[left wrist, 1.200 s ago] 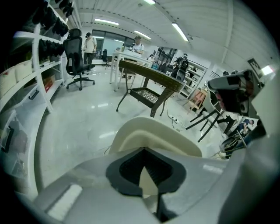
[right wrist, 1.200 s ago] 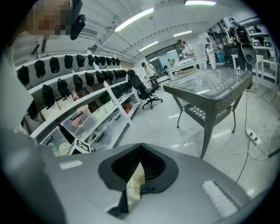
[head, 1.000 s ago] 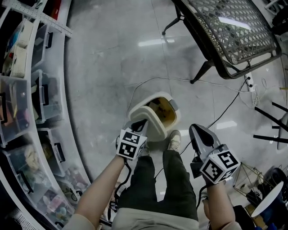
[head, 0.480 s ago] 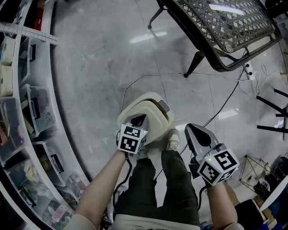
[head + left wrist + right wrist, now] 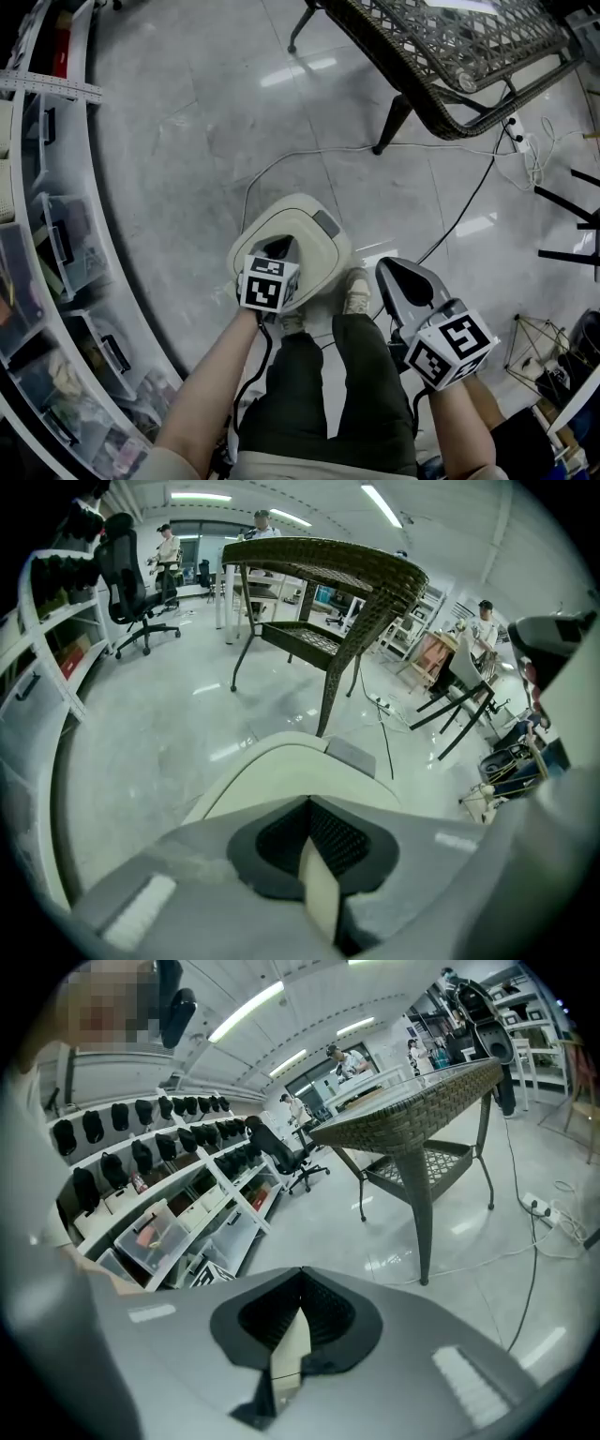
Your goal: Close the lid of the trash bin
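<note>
One trash bin (image 5: 330, 265) is seen on the floor, its lid (image 5: 298, 221) down. Two hand-held grippers are held, jaws together and empty: the left hand-held gripper (image 5: 276, 247) over the lid, the right hand-held gripper (image 5: 392, 270) beside the bin.

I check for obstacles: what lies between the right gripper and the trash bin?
Only the person's shoe separates right gripper from trash bin, in the head view.

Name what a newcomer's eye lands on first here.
The closed cream trash bin by the person's shoe, mid-frame in the head view, with the shut left gripper over it. The right gripper, also shut, hangs beside it. A dark wicker table stands beyond.
</note>
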### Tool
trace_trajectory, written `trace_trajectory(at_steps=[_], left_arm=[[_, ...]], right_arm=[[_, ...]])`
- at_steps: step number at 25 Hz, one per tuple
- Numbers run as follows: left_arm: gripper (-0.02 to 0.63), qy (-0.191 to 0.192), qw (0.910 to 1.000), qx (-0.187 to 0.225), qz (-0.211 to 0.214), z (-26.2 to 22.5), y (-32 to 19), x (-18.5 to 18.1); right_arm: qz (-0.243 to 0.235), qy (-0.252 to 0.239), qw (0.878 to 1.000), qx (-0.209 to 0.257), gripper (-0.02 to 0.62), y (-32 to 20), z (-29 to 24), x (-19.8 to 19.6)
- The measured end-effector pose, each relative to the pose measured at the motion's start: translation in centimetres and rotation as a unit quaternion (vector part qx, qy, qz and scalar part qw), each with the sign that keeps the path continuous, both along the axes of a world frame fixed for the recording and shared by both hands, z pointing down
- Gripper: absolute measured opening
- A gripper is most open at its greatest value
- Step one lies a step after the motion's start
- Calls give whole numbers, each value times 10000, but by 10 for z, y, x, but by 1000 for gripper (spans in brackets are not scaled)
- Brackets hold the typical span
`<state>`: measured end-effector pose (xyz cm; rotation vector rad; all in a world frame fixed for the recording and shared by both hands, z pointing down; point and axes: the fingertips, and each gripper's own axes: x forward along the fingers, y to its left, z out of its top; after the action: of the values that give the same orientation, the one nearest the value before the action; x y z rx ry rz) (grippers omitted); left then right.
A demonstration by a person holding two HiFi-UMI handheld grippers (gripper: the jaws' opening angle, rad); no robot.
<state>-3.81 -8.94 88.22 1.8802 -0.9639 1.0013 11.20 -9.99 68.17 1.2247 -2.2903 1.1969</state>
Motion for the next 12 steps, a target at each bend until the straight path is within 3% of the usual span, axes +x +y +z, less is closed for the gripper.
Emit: trace_trajectory(at_steps=[3, 7, 12], left_arm=[[3, 71, 9999, -29, -75, -2, -3, 0], [2, -97, 9992, -306, 228, -5, 8, 4], [2, 39, 9991, 375, 180, -73, -12, 13]], right_arm=[[7, 13, 10000, -20, 3, 2, 2, 3], [57, 13, 10000, -14, 3, 4, -9, 6], [88, -15, 9997, 229, 3, 0, -54, 9]])
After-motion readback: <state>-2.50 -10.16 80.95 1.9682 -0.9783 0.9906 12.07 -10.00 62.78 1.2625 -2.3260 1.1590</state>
